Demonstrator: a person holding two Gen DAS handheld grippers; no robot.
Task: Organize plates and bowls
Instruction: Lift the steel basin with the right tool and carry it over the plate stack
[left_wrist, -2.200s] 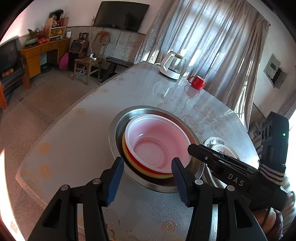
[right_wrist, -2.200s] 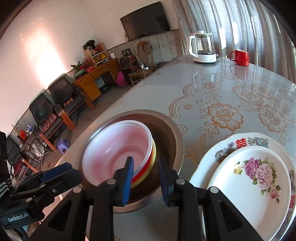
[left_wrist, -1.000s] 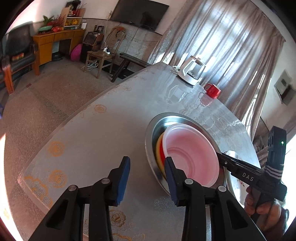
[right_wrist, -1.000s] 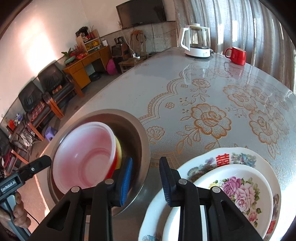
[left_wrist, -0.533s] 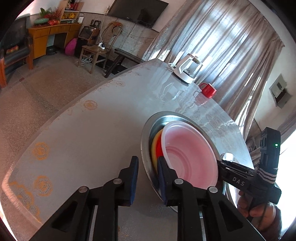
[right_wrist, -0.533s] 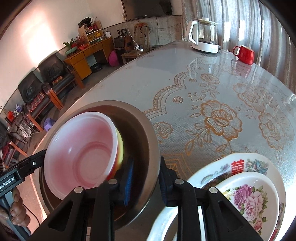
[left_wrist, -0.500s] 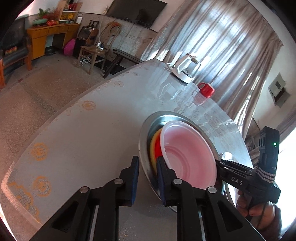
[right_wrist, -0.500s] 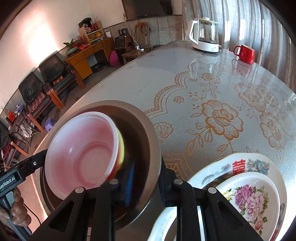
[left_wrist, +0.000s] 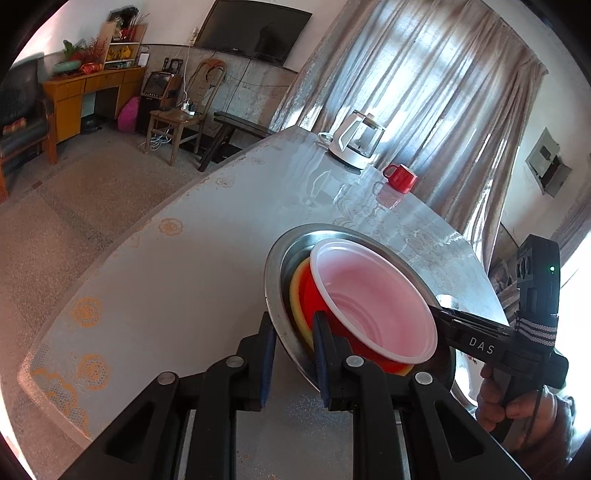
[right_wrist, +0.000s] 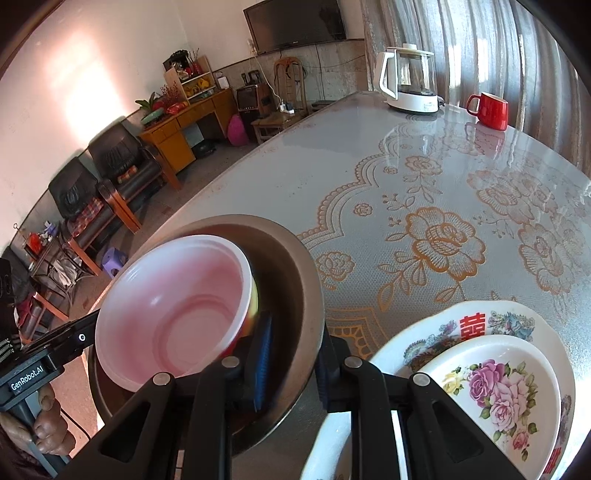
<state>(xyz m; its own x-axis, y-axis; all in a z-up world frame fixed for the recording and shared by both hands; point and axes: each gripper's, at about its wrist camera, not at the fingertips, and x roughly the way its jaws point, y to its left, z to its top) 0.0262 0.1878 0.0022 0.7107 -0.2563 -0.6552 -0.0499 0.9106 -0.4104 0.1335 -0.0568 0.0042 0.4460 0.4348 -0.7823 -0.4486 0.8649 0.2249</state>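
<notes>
A steel basin (left_wrist: 275, 258) holds a stack of plastic bowls: a pink one (left_wrist: 373, 299) on top, a red (left_wrist: 314, 299) and a yellow one (left_wrist: 295, 291) under it. My left gripper (left_wrist: 291, 350) is shut on the basin's near rim. My right gripper (right_wrist: 291, 365) is shut on the opposite rim of the basin (right_wrist: 295, 280), with the pink bowl (right_wrist: 177, 306) tilted inside. The basin is lifted and tilted off the table. To the right, a small flowered plate (right_wrist: 495, 387) lies on a larger flowered plate (right_wrist: 480, 317).
The table (right_wrist: 424, 177) has a glassy floral cover. A white kettle (right_wrist: 406, 85) and a red mug (right_wrist: 489, 110) stand at its far end by the curtains. Armchairs, a wooden cabinet and a chair stand beyond the table's left edge.
Both grippers closed on opposite rims of the steel basin, and the basin with its bowls has tilted and come up from the table.
</notes>
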